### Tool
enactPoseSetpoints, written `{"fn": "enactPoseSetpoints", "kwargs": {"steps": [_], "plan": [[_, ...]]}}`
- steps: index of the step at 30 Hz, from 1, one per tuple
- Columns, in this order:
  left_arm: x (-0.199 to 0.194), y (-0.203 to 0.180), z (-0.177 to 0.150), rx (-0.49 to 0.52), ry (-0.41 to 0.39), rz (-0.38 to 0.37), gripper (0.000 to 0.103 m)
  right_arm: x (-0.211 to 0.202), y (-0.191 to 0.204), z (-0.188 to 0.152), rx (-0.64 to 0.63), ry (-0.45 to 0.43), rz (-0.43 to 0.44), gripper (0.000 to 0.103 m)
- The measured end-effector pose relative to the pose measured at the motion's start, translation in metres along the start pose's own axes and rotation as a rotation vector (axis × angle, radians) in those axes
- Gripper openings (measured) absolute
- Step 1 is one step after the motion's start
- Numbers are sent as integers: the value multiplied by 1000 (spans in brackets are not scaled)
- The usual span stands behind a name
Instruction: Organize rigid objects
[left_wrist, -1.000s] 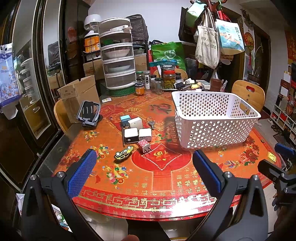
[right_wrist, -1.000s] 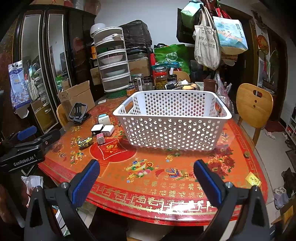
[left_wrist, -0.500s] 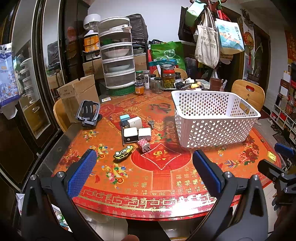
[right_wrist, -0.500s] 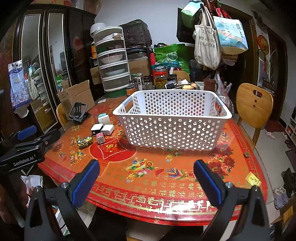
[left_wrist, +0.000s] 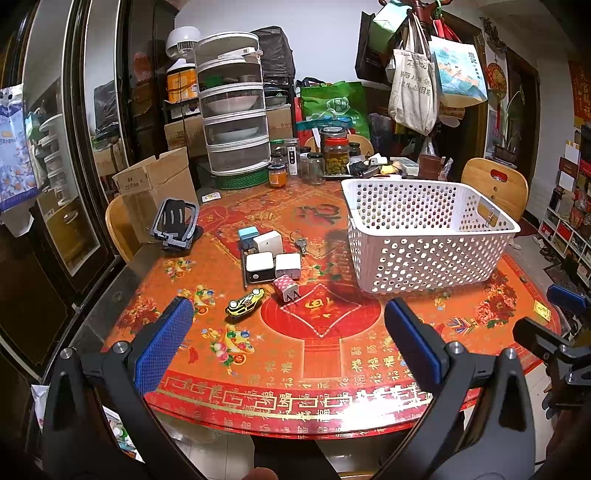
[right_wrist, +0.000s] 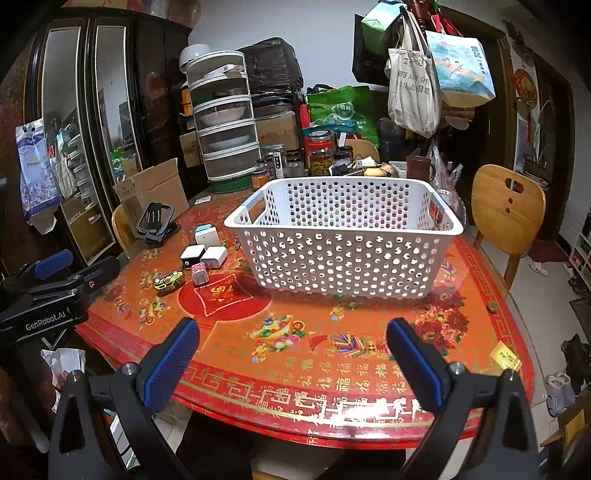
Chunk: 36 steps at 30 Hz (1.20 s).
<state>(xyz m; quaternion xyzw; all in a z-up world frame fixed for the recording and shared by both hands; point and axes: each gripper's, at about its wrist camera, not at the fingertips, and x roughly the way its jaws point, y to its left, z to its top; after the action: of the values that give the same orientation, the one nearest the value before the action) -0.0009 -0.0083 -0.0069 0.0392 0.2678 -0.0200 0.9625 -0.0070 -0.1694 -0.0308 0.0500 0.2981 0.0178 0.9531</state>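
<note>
From your left wrist cam, your left gripper sits at the bottom of the frame with its blue pads spread wide, nothing between them. It hangs over the near edge of the red table. The small stuff is bunched left of centre: a yellow toy car, a pink dotted plug just right of it, and white chargers right behind. The white basket stands at centre right, looking empty.

Over on the right wrist cam, your right gripper is also spread wide and holding nothing. The basket fills the middle of the frame, with the car and plug off to its left.
</note>
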Motion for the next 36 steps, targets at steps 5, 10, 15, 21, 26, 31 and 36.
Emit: {"fn": "enactPoseSetpoints", "kwargs": {"steps": [5, 10, 15, 21, 26, 31, 36], "plan": [[0, -1, 0, 0, 0, 0, 102, 1, -1, -1, 1, 2, 0, 101], [0, -1, 0, 0, 1, 0, 102, 2, -2, -4, 1, 4, -1, 101], [0, 0, 0, -1, 1, 0, 102, 2, -2, -3, 0, 5, -1, 101], [2, -2, -3, -7, 0, 2, 102, 2, -2, -3, 1, 5, -1, 101], [10, 12, -4, -46, -70, 5, 102, 1, -19, 3, 17, -30, -35, 101], [60, 46, 2, -100, 9, -9, 102, 17, -88, 45, 96, -103, -258, 103], [120, 72, -13, -82, 118, 62, 102, 89, -159, 86, 153, 79, -324, 103]]}}
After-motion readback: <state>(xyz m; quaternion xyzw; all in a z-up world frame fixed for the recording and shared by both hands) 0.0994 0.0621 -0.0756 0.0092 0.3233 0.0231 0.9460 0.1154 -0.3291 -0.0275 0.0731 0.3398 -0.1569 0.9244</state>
